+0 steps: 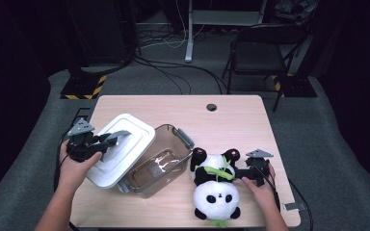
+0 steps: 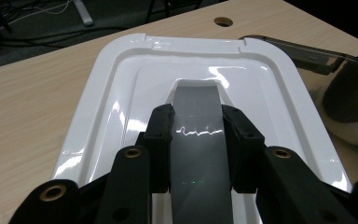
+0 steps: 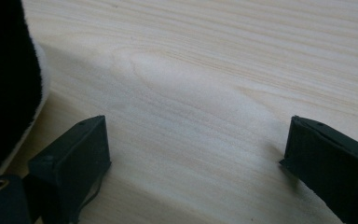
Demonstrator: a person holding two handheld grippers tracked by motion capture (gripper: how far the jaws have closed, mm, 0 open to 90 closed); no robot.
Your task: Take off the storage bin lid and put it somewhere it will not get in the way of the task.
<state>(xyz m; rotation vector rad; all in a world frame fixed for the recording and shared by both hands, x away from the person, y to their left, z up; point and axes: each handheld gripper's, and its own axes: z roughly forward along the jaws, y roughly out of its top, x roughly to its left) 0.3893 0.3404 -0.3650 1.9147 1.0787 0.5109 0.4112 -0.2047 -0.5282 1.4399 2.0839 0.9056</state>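
Note:
A white plastic lid [image 1: 125, 144] lies on the wooden table, its right edge leaning against a clear storage box [image 1: 160, 166]. My left gripper [image 1: 105, 142] is shut on the lid's grey latch flap [image 2: 196, 98]; in the left gripper view both pads [image 2: 161, 135] press its sides. A panda plush [image 1: 217, 185] with green bamboo lies at the front right. My right gripper [image 1: 243, 174] rests low on the table just right of the panda. It stands open, with bare wood between its fingers [image 3: 74, 158] and the panda's fur [image 3: 4, 84] beside its left jaw.
The clear box [image 2: 349, 93] has grey latches [image 1: 185, 137] on its rim. A round cable hole [image 1: 211, 107] sits near the table's far edge. Beyond the table stand a folding chair [image 1: 262, 53] and floor cables [image 1: 173, 72].

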